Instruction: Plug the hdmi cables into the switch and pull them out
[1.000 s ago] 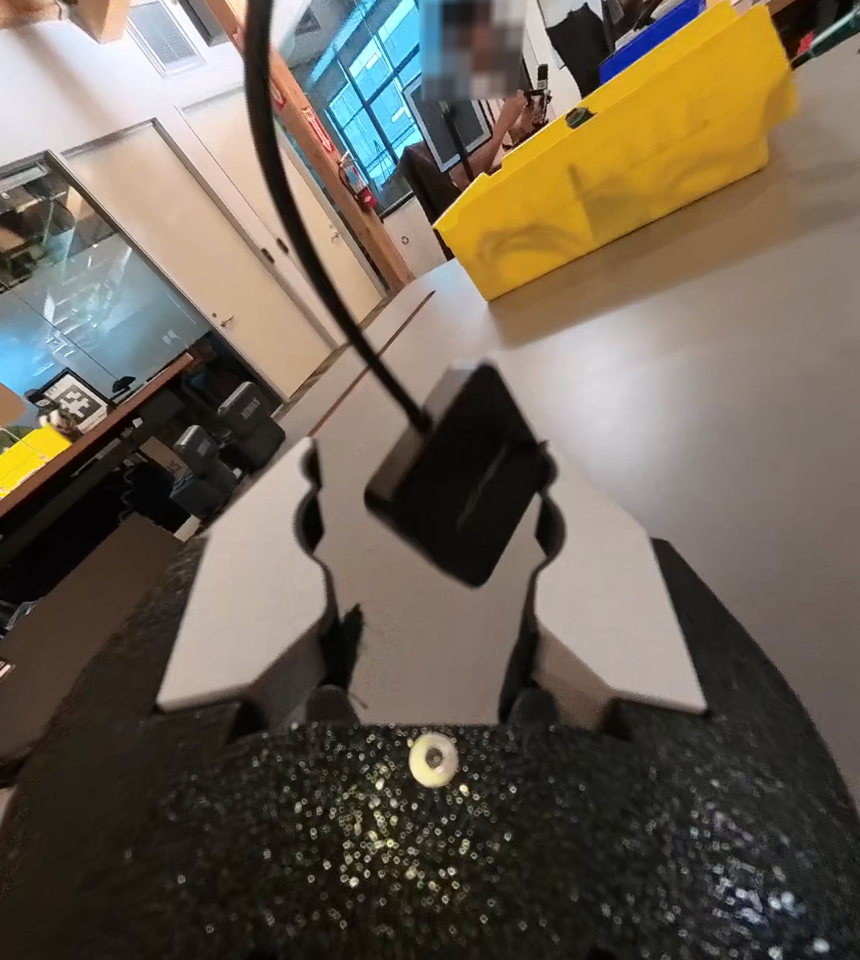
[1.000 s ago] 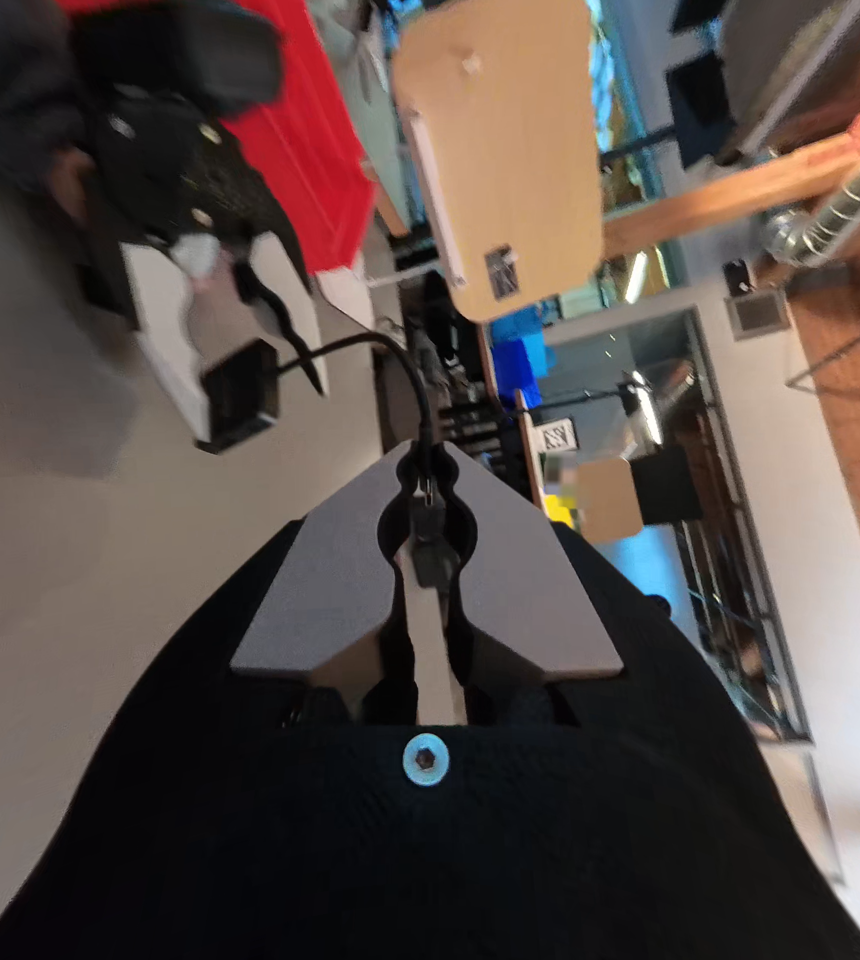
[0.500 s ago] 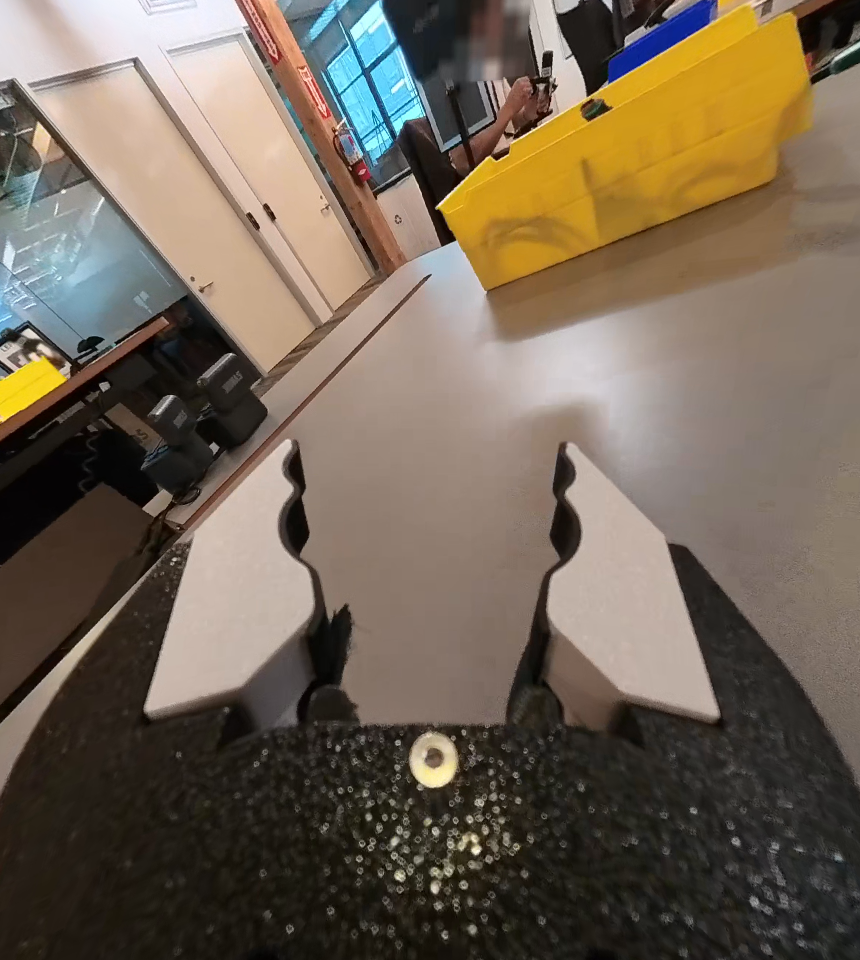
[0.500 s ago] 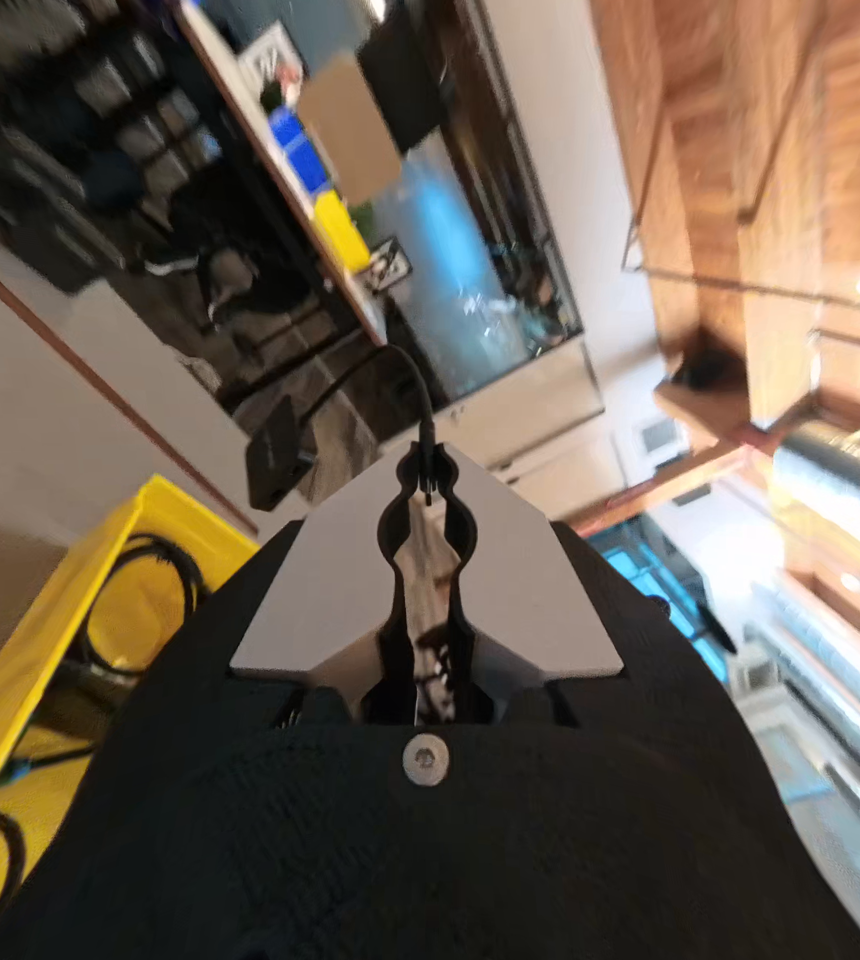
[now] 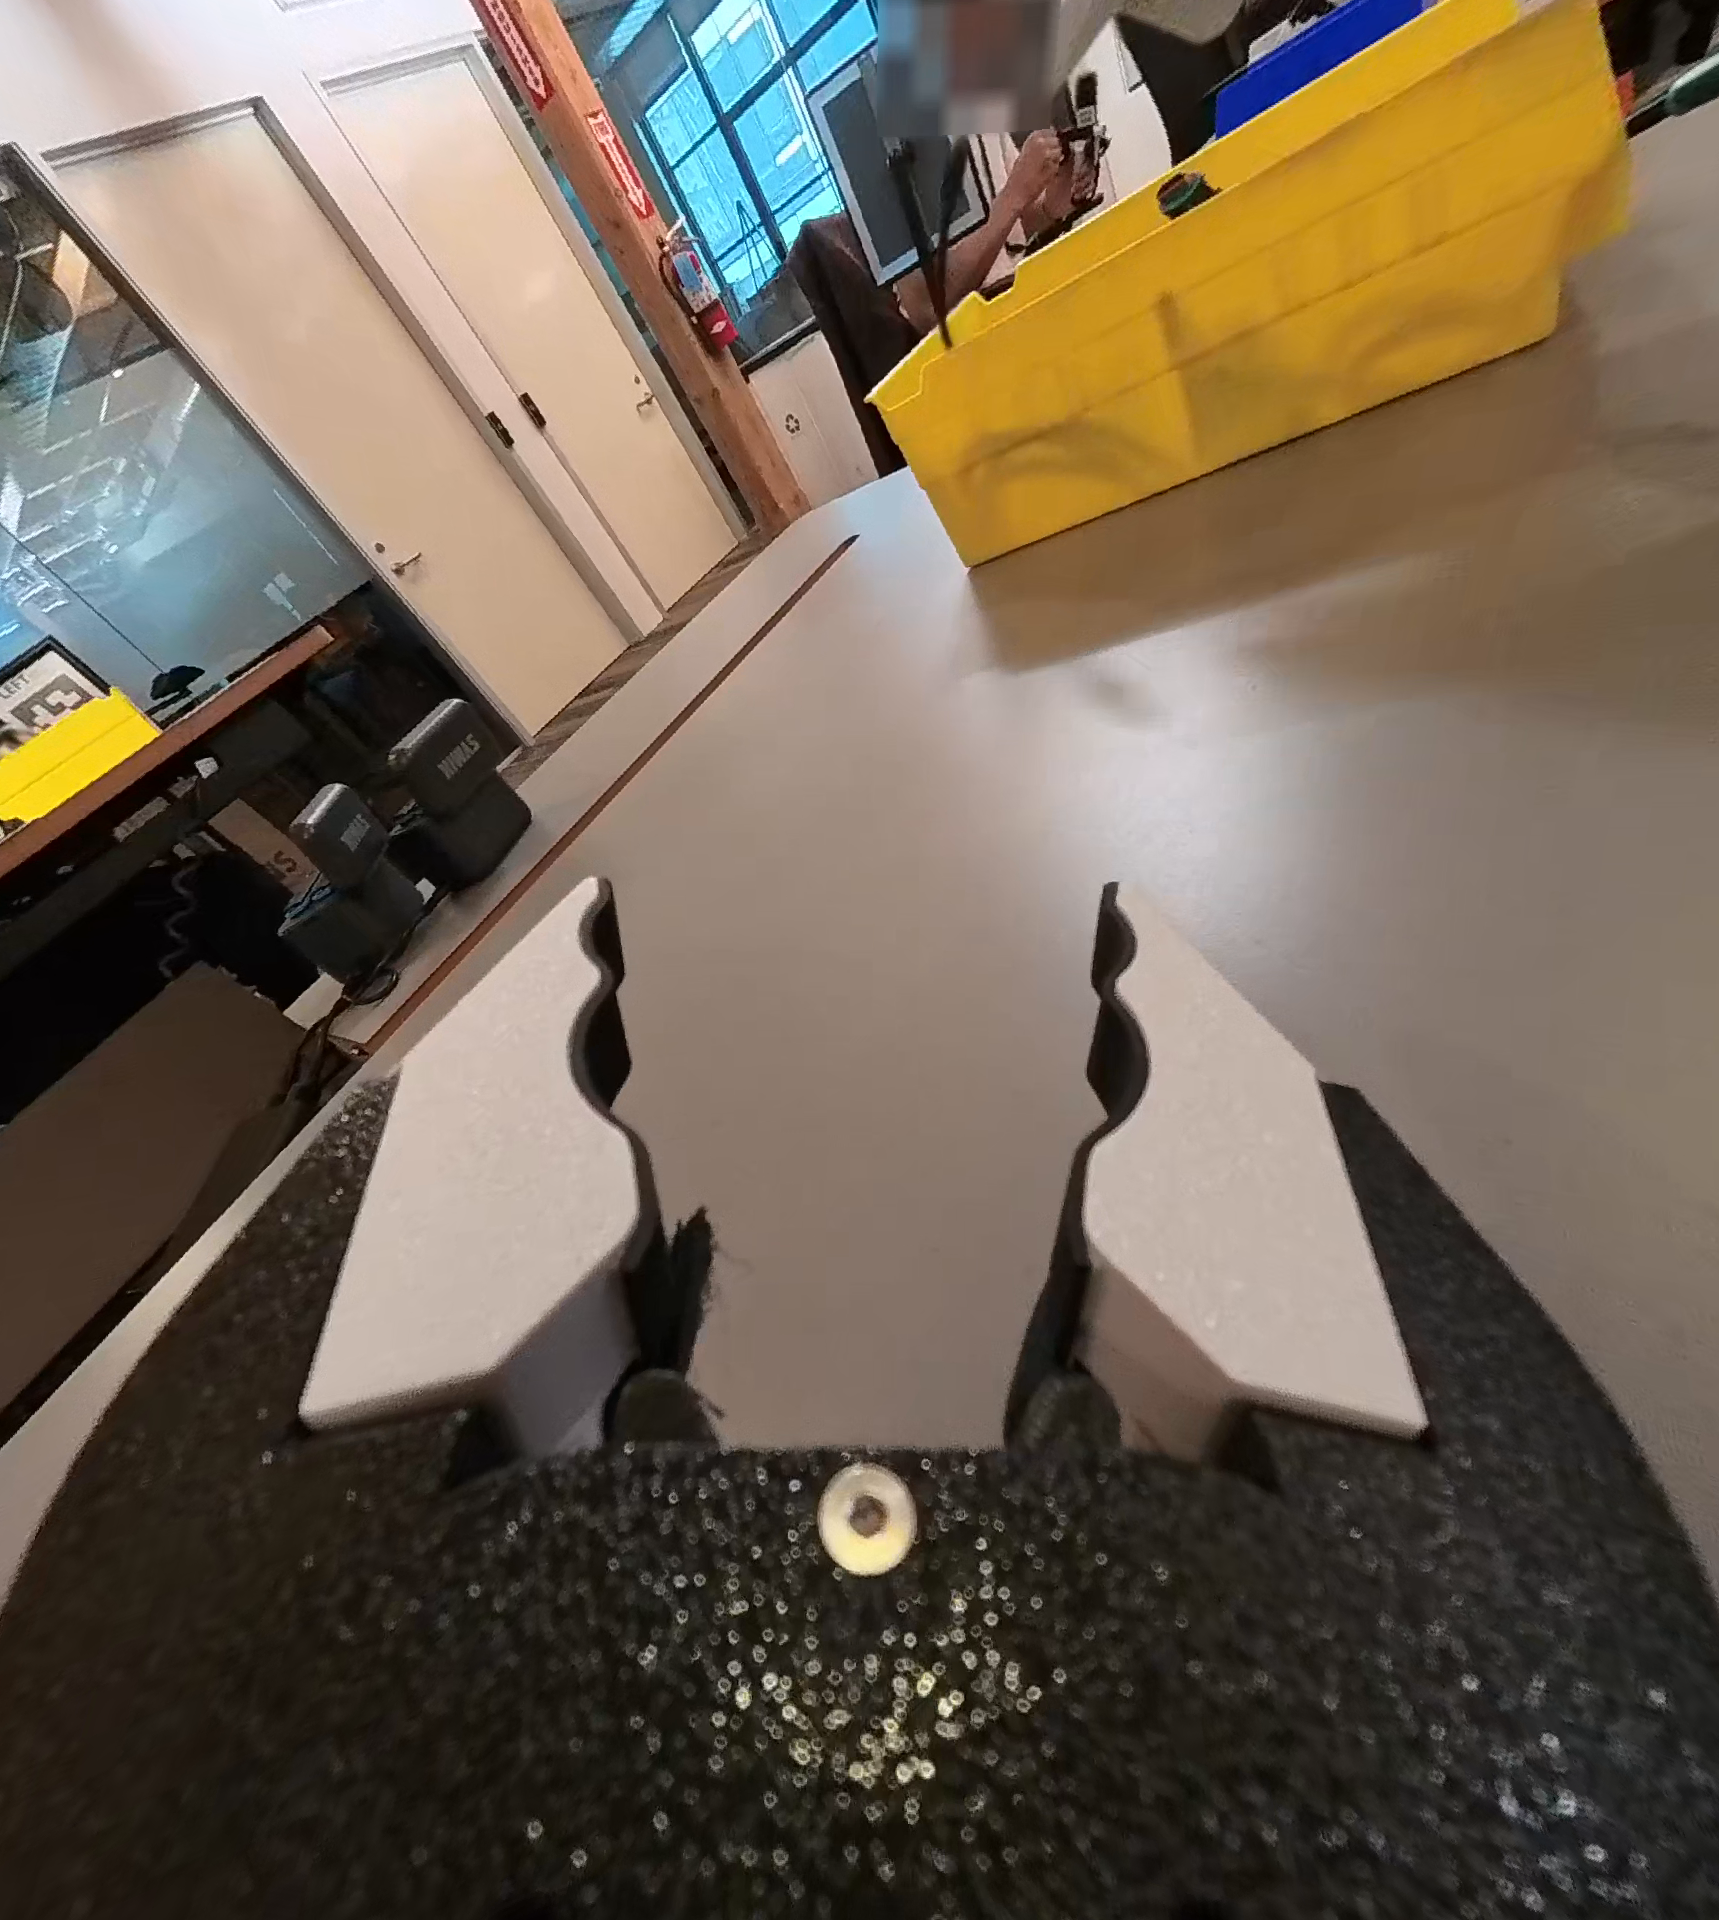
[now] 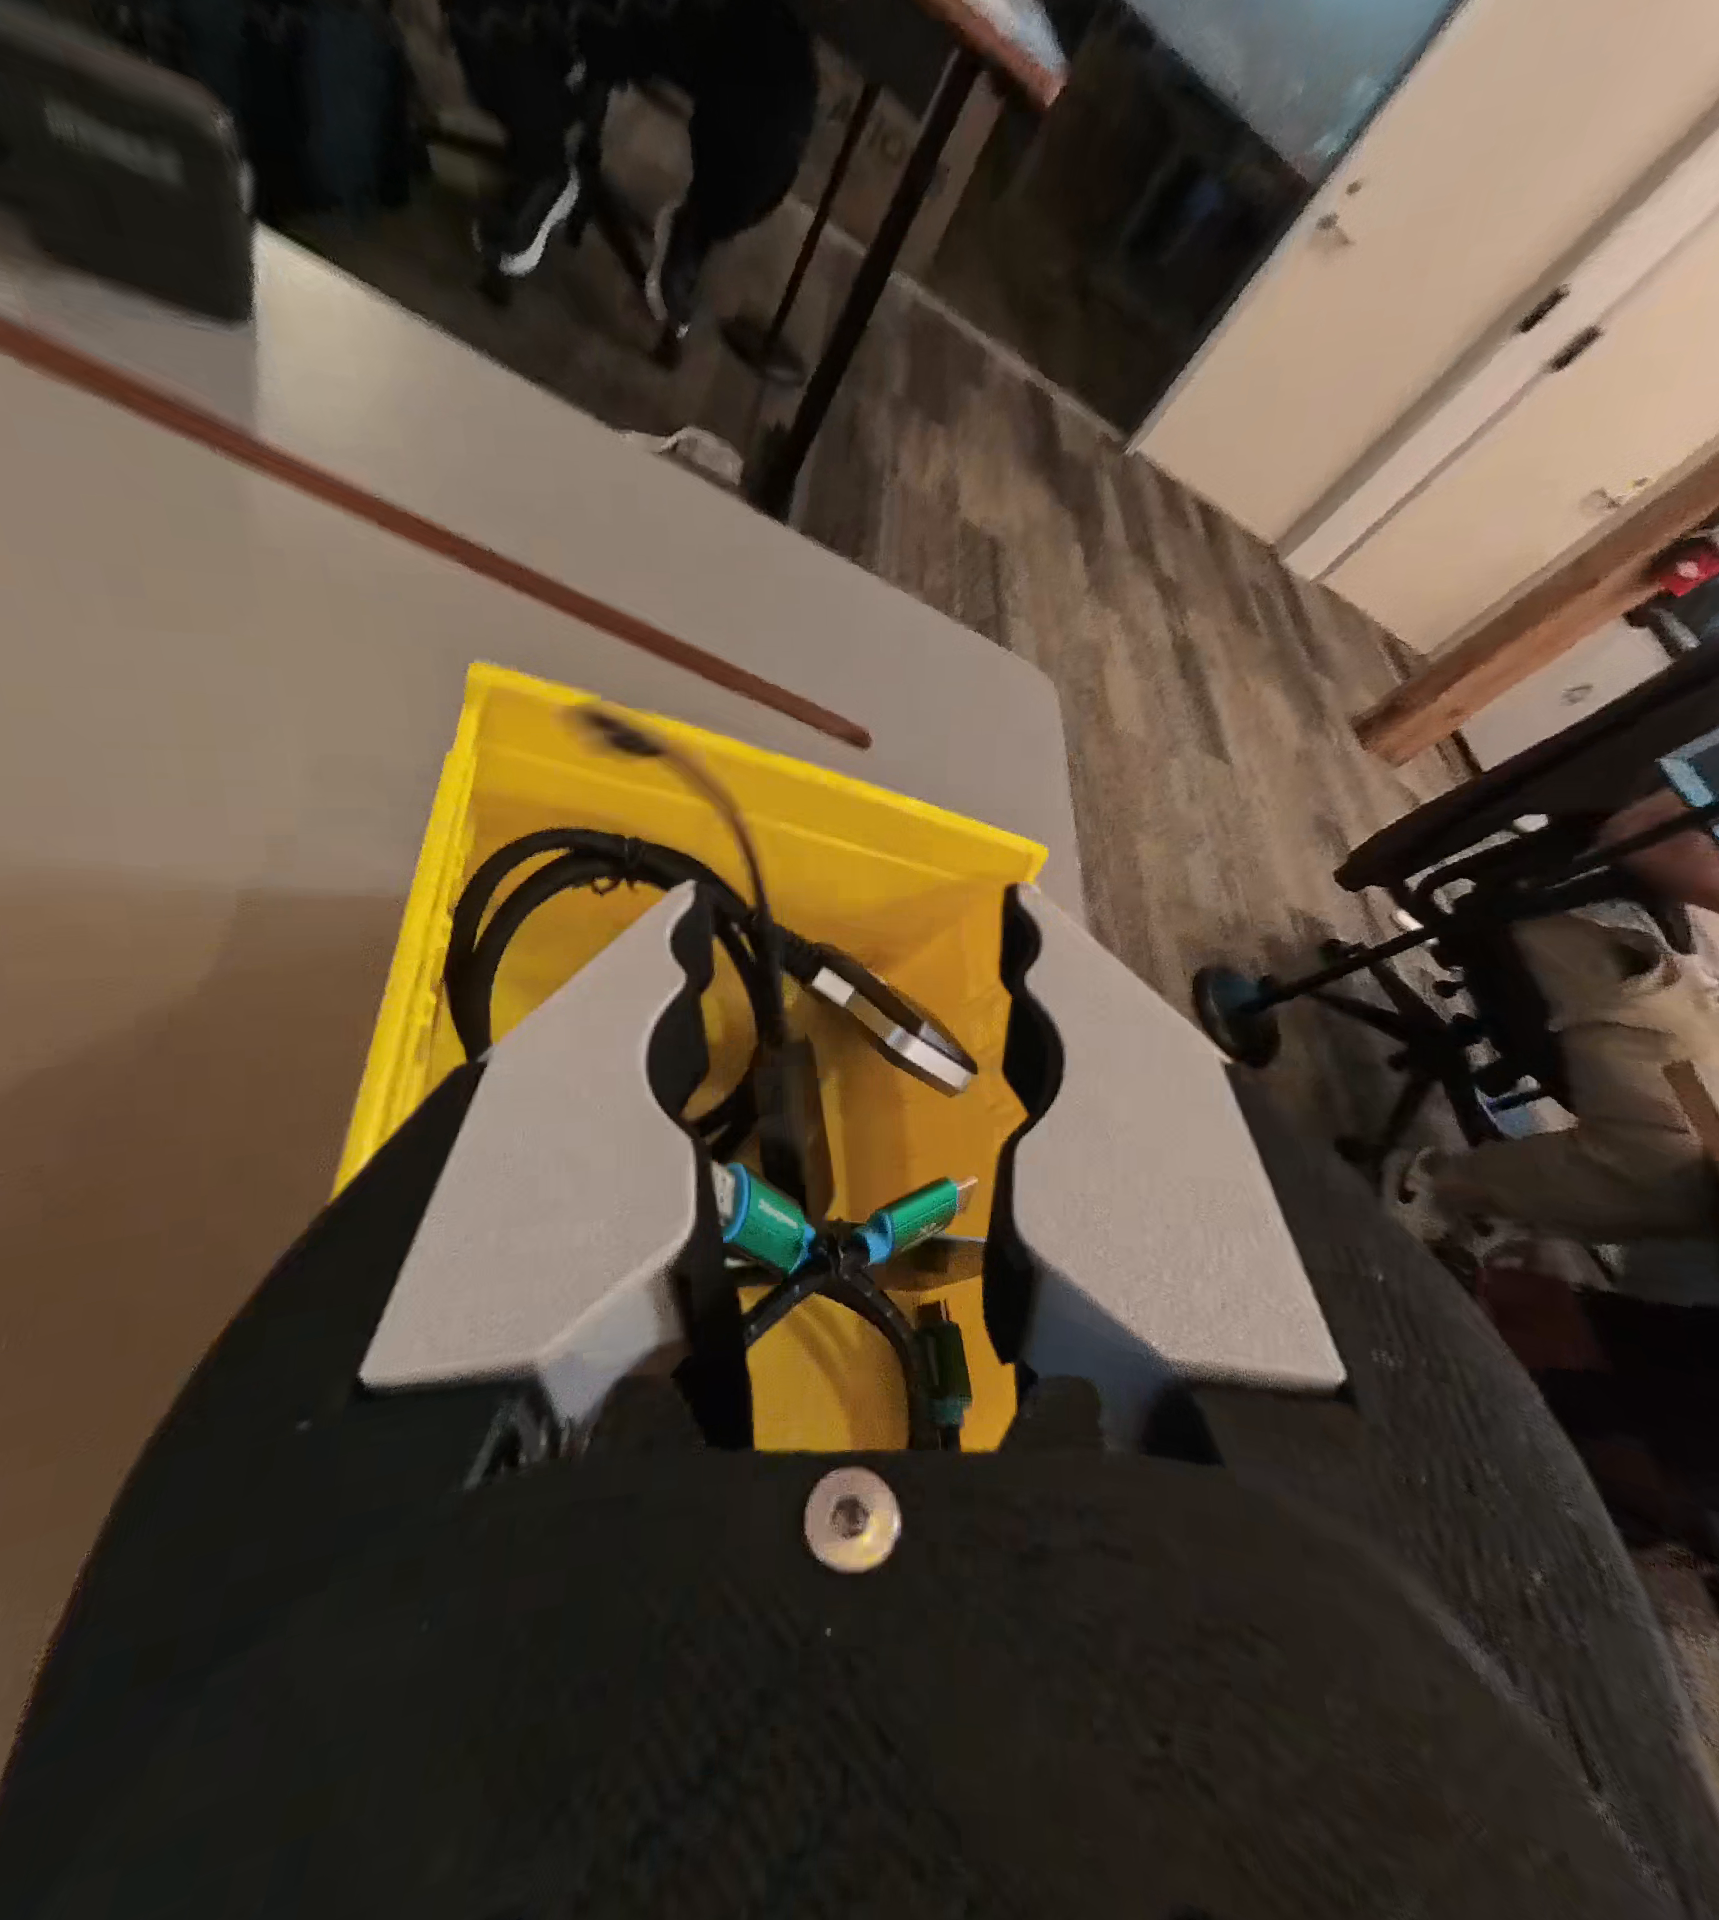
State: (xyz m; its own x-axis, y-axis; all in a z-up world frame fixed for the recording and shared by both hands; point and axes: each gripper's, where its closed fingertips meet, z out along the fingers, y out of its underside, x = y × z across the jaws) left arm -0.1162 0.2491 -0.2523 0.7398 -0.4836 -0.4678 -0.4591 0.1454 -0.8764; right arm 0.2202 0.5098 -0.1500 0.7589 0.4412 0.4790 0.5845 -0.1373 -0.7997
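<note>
The right claw (image 6: 853, 914), clamped on a cable half a second ago, is now spread empty above the yellow bin (image 6: 813, 821) at the surface's (image 6: 159, 644) corner. The cable (image 6: 730, 831) is seen falling among coiled cables (image 6: 522, 894). The left claw (image 5: 855, 914) is kept spread, empty.

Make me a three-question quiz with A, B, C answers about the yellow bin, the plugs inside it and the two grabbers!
1. Where do the cables lie?
A. On the floor
B. Inside the yellow bin
C. On a chair

2. What colour are the two plugs crossed near the bin's middle?
A. Green
B. Red
C. White

3. How does the right gripper stand?
A. Shut on a cable
B. Shut on nothing
C. Open, jaws apart, holding nothing

Answers:
1. B, since the black coils rest between the bin's yellow walls.
2. A, since both plug shells are green with blue collars.
3. C, since the bin's contents show through the wide gap between the jaws. The left gripper is open too, with only bare table between its jaws.
</note>
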